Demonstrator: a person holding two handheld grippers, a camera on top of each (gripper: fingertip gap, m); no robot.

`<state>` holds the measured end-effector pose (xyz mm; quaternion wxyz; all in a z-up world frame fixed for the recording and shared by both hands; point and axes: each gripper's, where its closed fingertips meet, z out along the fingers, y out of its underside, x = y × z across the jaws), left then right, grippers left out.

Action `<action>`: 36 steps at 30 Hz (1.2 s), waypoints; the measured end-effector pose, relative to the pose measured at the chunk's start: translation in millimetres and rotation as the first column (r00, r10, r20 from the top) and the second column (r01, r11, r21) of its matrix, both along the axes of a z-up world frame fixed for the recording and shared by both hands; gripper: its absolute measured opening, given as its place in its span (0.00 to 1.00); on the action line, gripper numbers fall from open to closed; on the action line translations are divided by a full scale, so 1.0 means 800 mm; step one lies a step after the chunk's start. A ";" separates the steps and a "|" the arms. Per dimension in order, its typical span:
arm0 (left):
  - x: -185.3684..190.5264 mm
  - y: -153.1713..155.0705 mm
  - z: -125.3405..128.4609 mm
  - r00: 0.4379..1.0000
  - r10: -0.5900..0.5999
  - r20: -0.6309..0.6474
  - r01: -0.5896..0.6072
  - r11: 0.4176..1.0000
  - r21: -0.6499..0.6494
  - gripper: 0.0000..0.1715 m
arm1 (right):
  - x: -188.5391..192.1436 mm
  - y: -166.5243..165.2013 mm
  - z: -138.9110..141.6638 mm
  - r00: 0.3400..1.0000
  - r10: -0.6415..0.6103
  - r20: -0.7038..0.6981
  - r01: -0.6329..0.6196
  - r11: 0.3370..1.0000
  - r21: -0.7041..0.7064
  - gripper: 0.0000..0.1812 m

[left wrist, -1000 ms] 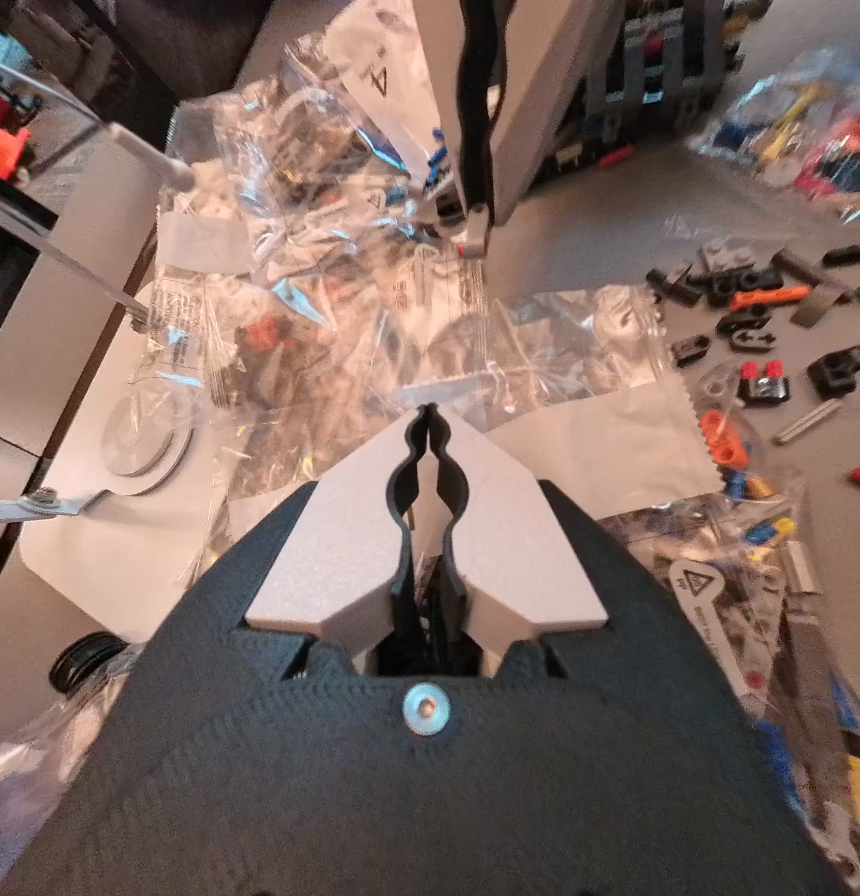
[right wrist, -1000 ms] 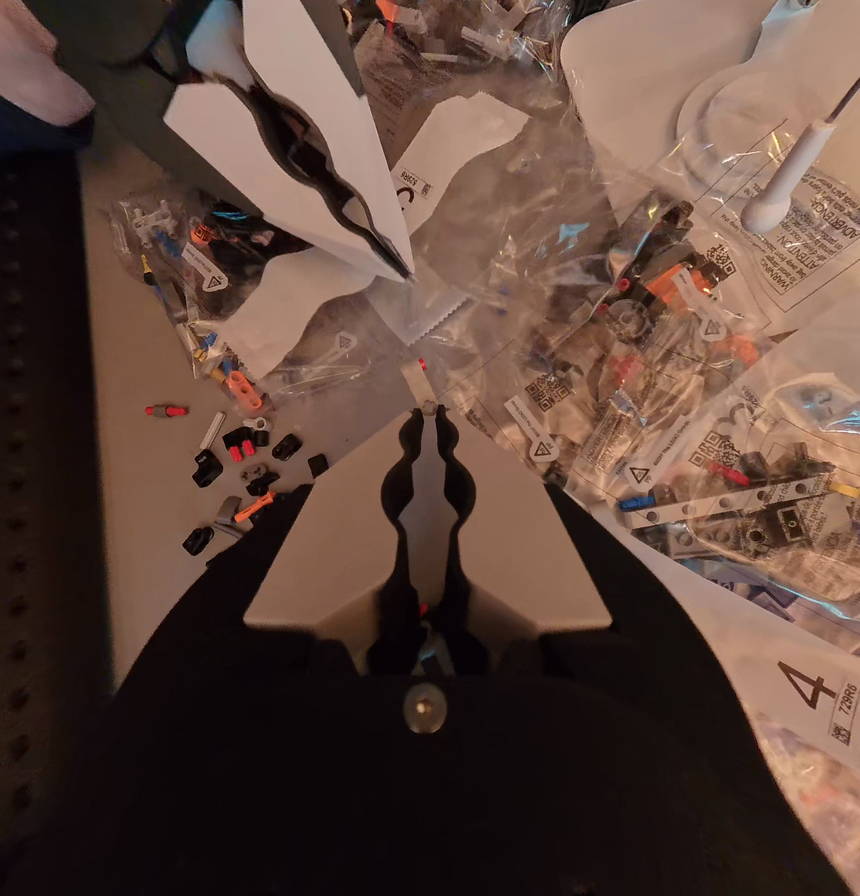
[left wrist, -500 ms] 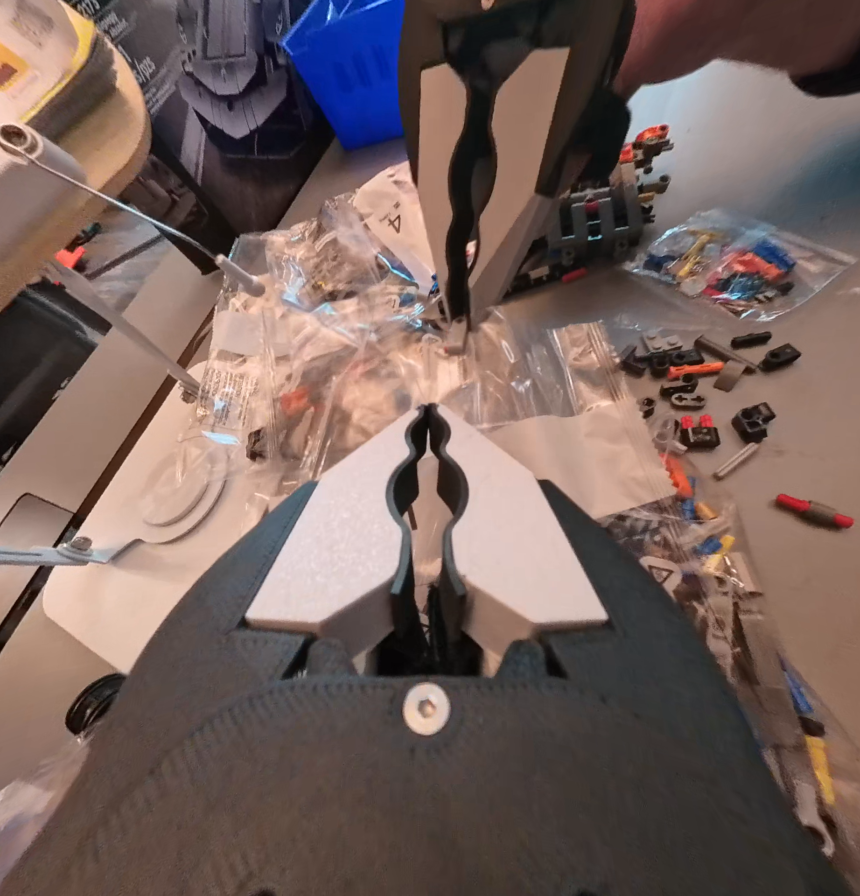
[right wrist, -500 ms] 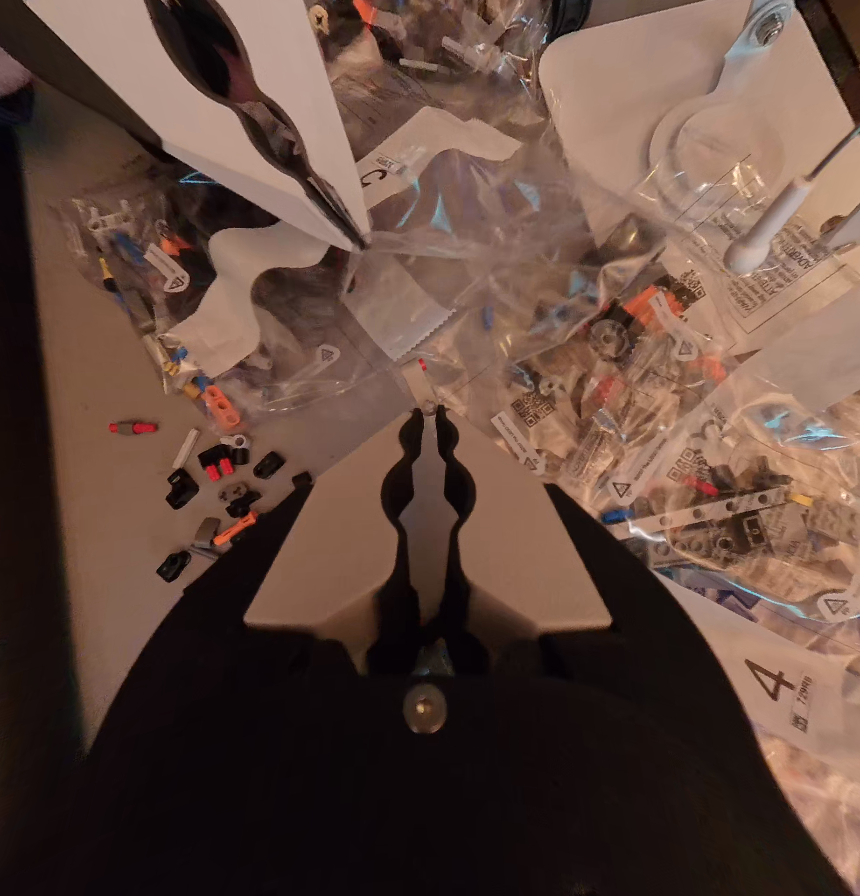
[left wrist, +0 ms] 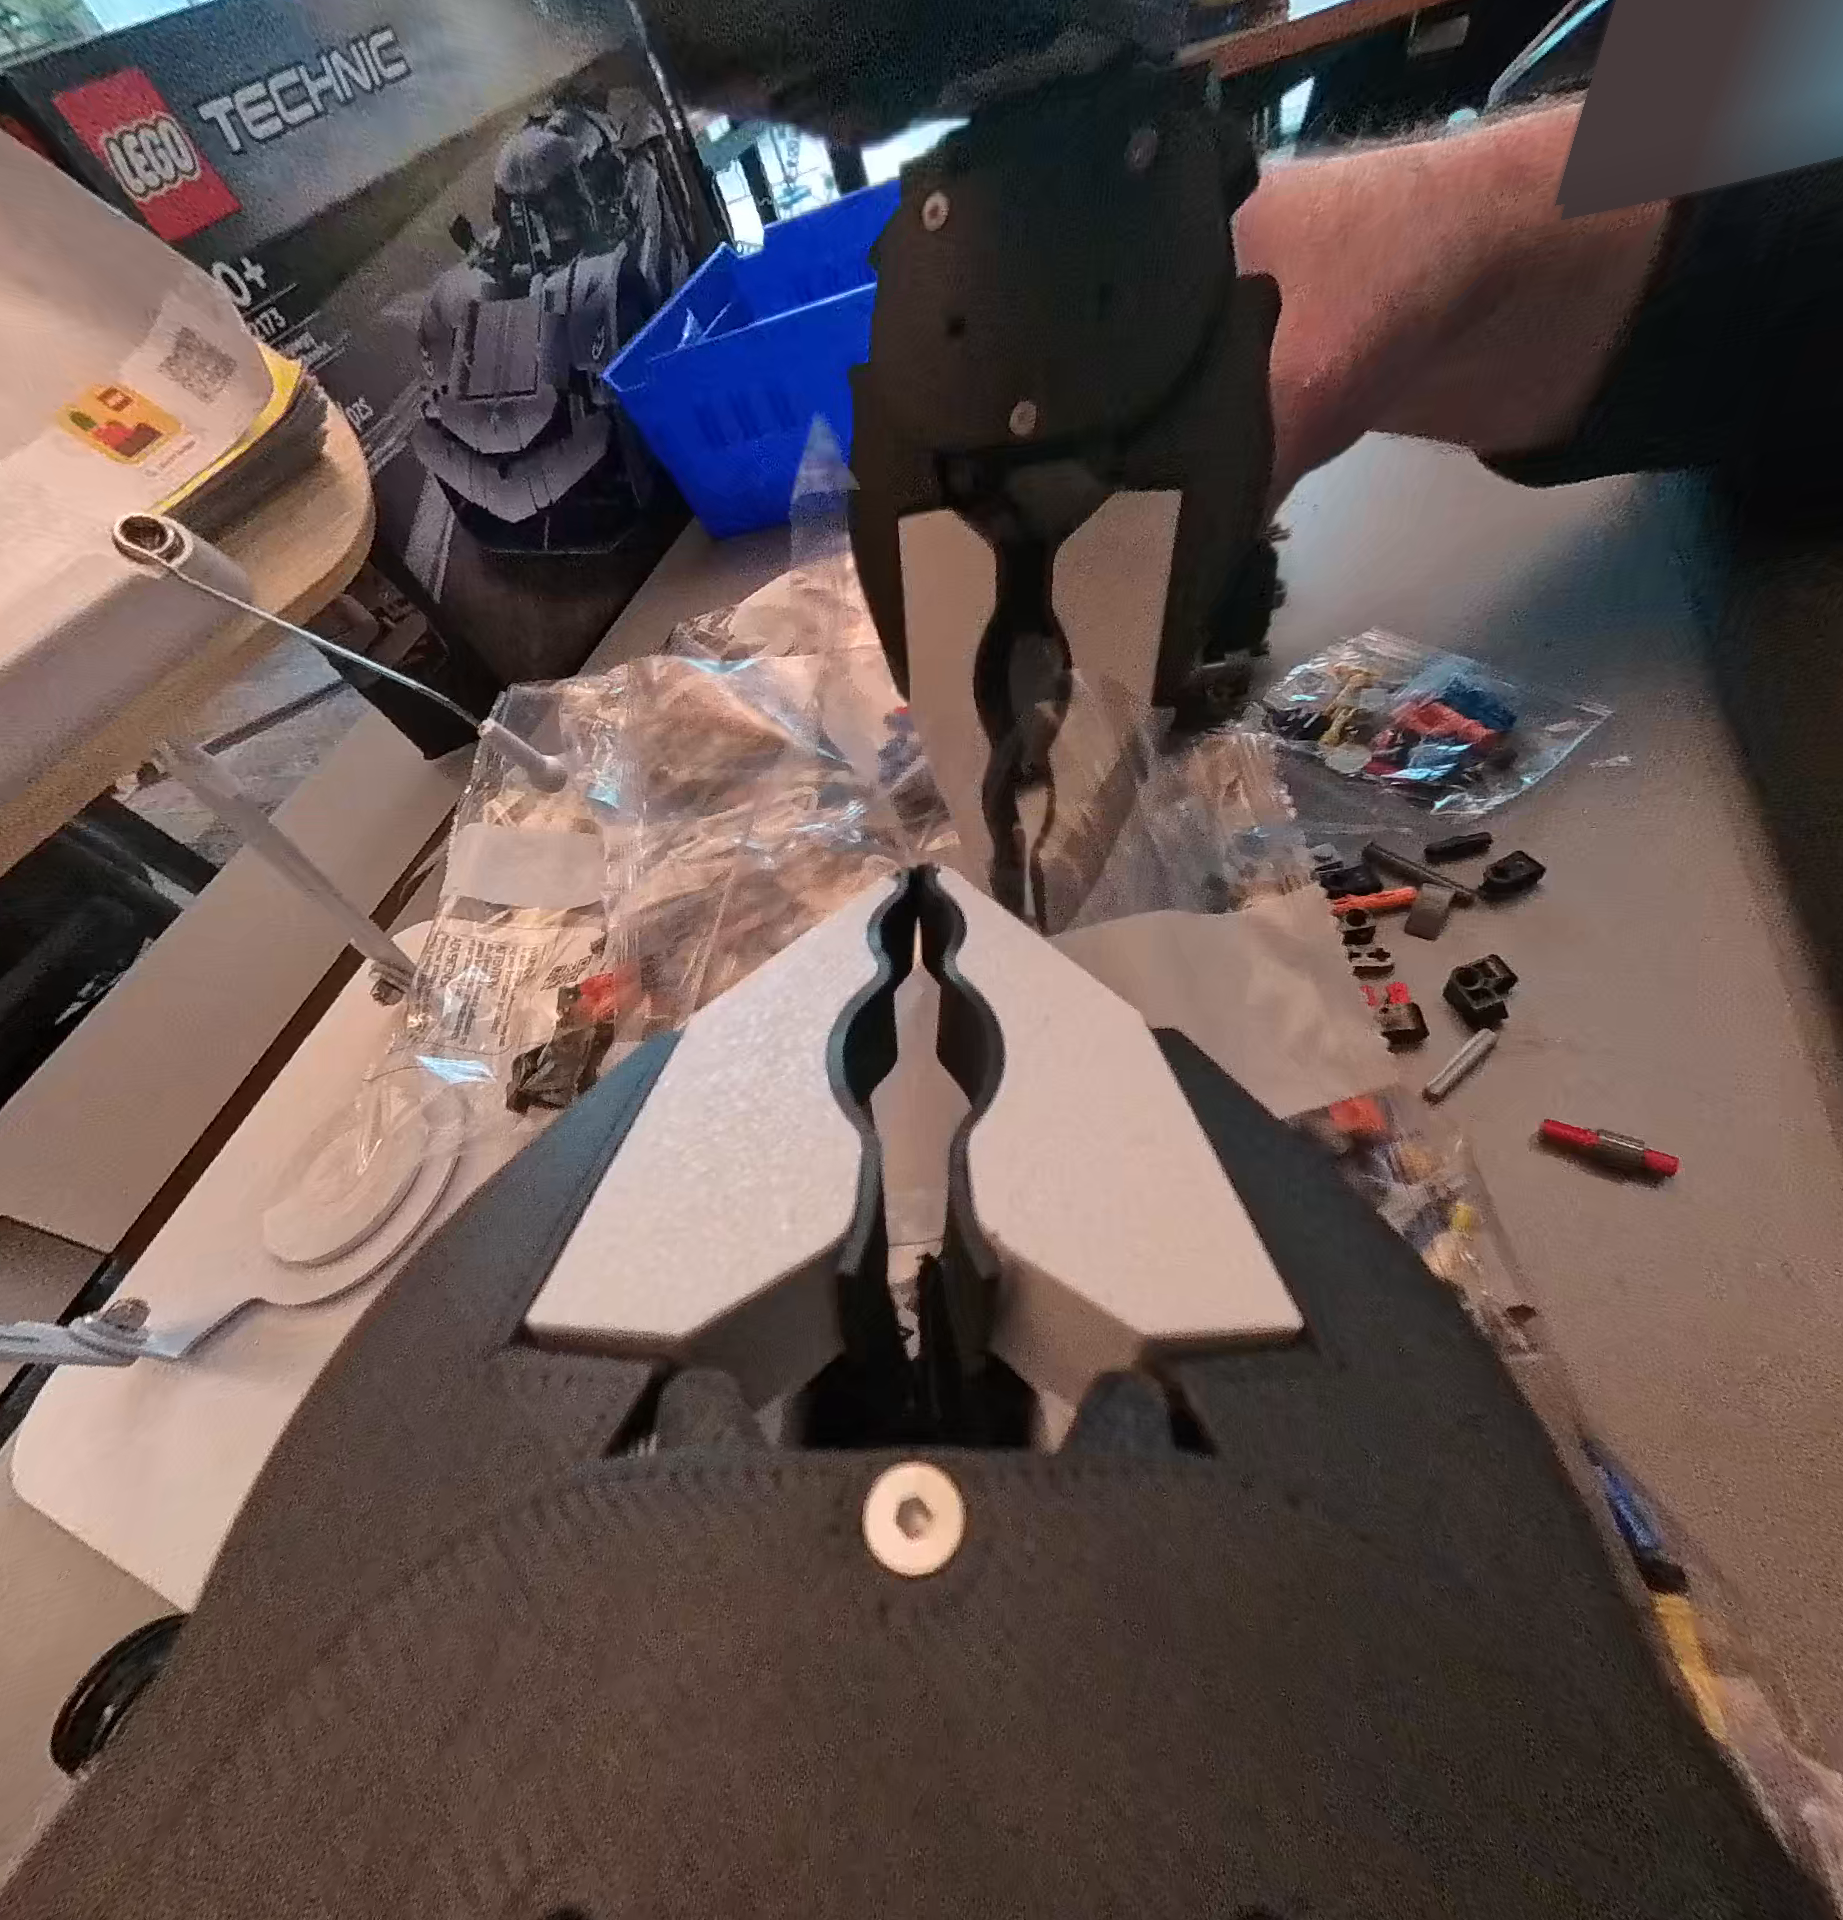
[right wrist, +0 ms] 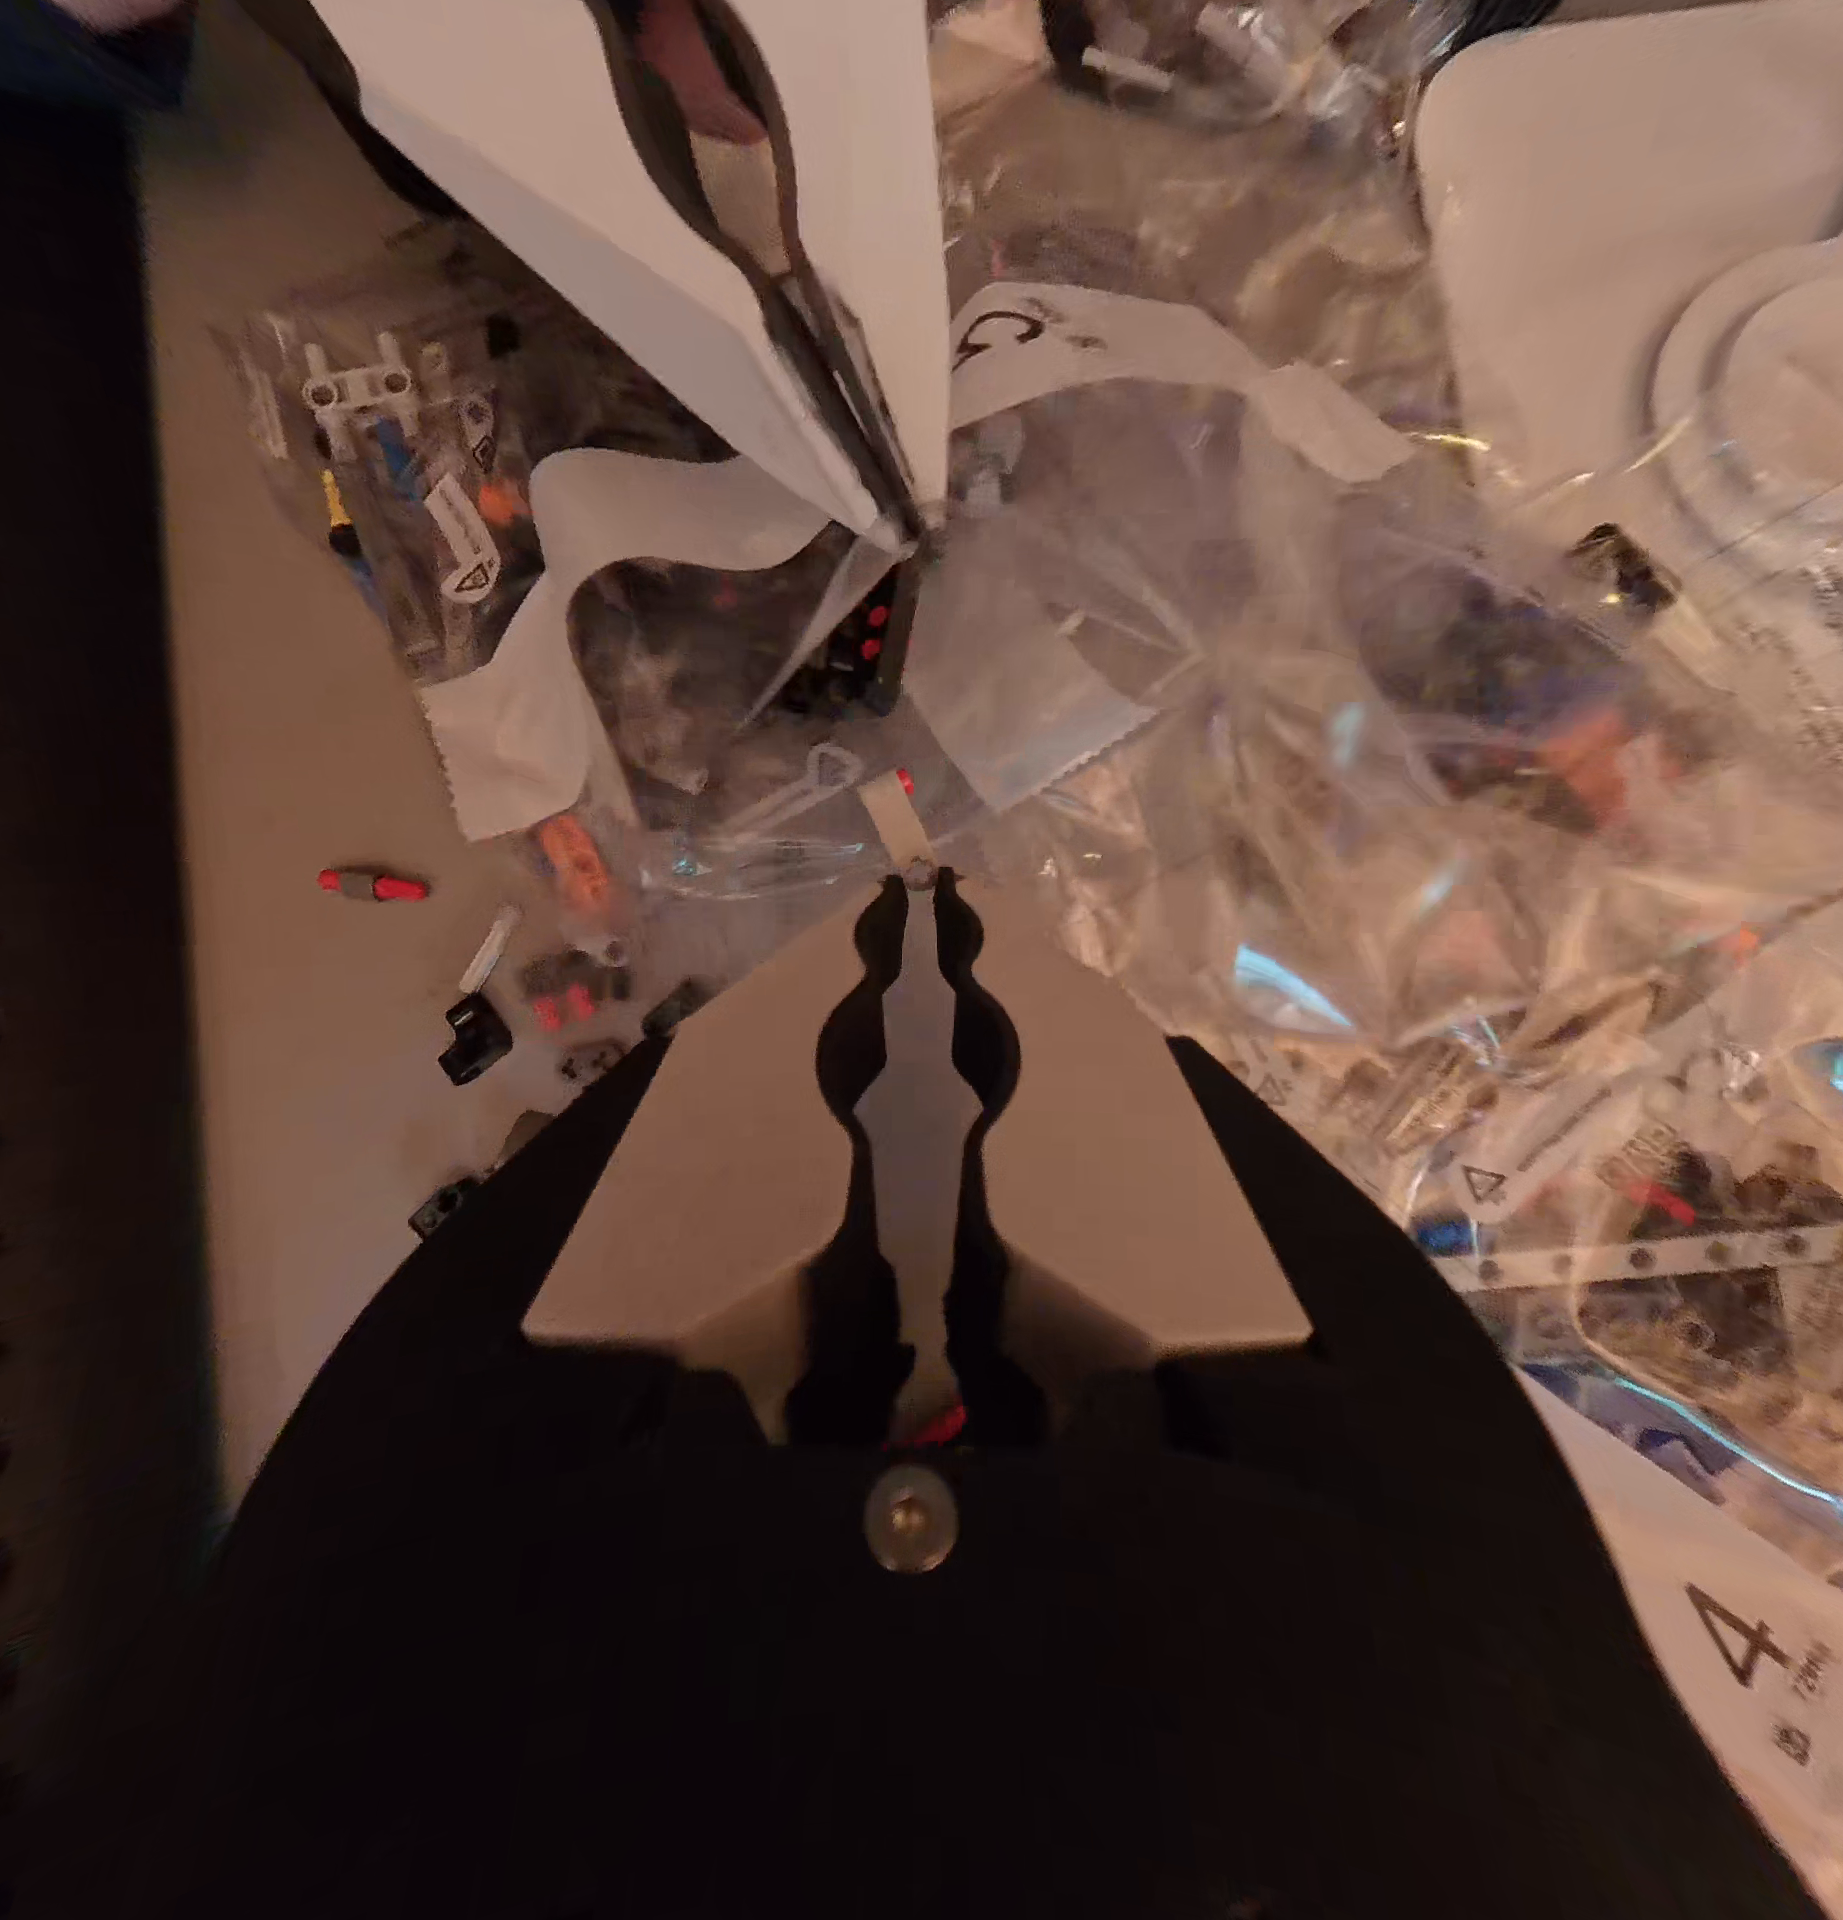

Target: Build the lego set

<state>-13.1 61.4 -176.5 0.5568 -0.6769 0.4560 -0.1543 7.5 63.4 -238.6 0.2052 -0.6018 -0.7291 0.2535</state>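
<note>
Early stage: left gripper (left wrist: 922, 878) pinches a clear parts bag (left wrist: 730, 790); right gripper (right wrist: 922, 883) grips a grey piece (right wrist: 894, 816); loose bricks (left wrist: 1416, 935) wait at three o'clock.

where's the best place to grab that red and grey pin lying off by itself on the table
Judging from its pose, take the red and grey pin across its grey middle collar, coming straight down from above. It lies flat on the bare table, apart from the other loose pieces, so fingers fit either side; the red ends look thinner and likelier to slip.
</note>
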 end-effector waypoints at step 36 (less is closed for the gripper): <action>-0.029 0.004 0.019 0.996 0.038 0.084 -0.039 0.999 0.014 0.00 | 0.056 -0.025 -0.043 0.964 0.138 0.226 -0.111 0.986 -0.127 0.12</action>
